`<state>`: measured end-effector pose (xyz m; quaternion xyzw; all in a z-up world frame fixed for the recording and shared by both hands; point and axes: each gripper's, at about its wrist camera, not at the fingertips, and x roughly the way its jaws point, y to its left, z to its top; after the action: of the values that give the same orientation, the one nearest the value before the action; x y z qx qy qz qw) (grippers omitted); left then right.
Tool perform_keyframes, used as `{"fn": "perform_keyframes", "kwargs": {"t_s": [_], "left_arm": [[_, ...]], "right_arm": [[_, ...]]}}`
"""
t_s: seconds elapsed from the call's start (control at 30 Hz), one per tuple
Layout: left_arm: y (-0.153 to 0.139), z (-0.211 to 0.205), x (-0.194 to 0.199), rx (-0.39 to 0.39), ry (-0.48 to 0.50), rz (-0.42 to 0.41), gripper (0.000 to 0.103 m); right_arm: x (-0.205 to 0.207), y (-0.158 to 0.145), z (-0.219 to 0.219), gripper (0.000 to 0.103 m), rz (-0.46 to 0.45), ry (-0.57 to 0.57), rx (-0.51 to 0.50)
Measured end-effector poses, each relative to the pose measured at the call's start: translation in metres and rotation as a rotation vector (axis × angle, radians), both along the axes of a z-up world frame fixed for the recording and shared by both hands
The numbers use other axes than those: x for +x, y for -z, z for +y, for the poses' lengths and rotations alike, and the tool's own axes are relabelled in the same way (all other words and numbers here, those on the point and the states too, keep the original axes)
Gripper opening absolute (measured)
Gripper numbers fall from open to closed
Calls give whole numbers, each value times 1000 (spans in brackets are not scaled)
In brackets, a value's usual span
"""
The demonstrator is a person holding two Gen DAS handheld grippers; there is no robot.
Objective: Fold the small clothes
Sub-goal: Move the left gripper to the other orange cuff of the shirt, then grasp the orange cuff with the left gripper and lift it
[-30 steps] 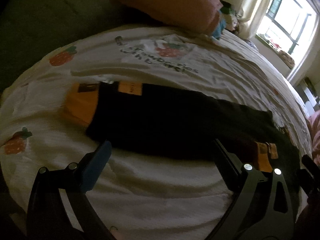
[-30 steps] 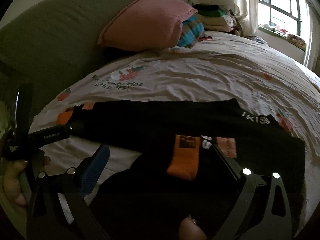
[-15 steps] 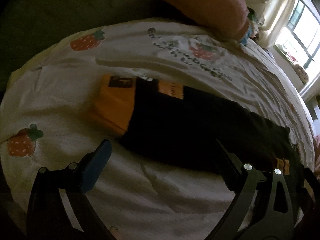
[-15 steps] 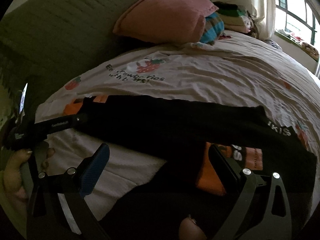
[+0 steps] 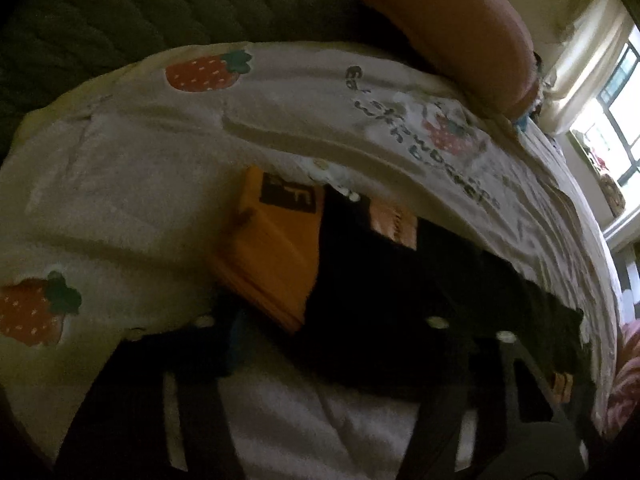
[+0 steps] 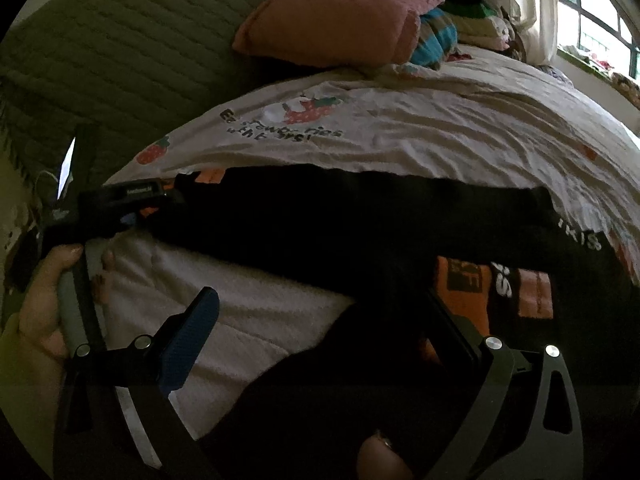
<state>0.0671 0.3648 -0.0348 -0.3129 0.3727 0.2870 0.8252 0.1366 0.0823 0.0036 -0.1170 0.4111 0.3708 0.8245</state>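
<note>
A black garment with orange cuffs [image 5: 400,304] lies spread across the strawberry-print bed sheet [image 5: 160,184]. One sleeve ends in an orange cuff [image 5: 276,264] at the left. My left gripper [image 5: 336,328] is open, its fingers straddling the sleeve near that cuff, low over the fabric. In the right wrist view the garment [image 6: 360,220] stretches across the bed, with an orange printed patch [image 6: 464,292] on its right part. My right gripper [image 6: 320,328] is open over the garment's lower part. The left gripper [image 6: 132,200] shows there at the sleeve end, held by a hand [image 6: 40,312].
A pink pillow [image 6: 336,12] leans on the green quilted headboard [image 6: 120,60]. Folded clothes [image 6: 472,16] are stacked at the back by the window [image 6: 592,20]. The sheet [image 6: 440,132] is wrinkled beyond the garment.
My left gripper has moved left and down along the sleeve to its orange cuff end. My right gripper has shifted left, so the orange patch now sits by its right finger.
</note>
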Motion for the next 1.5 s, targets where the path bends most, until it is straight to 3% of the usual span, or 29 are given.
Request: {"fn": "perform_keyframes", "kwargs": {"t_s": [0.07, 0.17, 0.33, 0.6, 1.03, 1.5], "left_arm": [[-2, 3, -2, -5, -4, -29, 8], [-10, 1, -10, -17, 13, -93, 7], [-29, -12, -21, 10, 44, -183, 7], [-55, -41, -22, 34, 116, -249, 6], [-100, -91, -8, 78, 225, -302, 4], [-136, -141, 16, 133, 301, -304, 4]], "right_arm": [[0, 0, -6, 98, 5, 13, 4], [1, -3, -16, 98, 13, 34, 19], [4, -12, -40, 98, 1, 74, 43], [9, -23, -85, 98, 2, 160, 69], [15, -38, -153, 98, -9, 281, 133], [15, -63, -220, 98, -46, 376, 227]]}}
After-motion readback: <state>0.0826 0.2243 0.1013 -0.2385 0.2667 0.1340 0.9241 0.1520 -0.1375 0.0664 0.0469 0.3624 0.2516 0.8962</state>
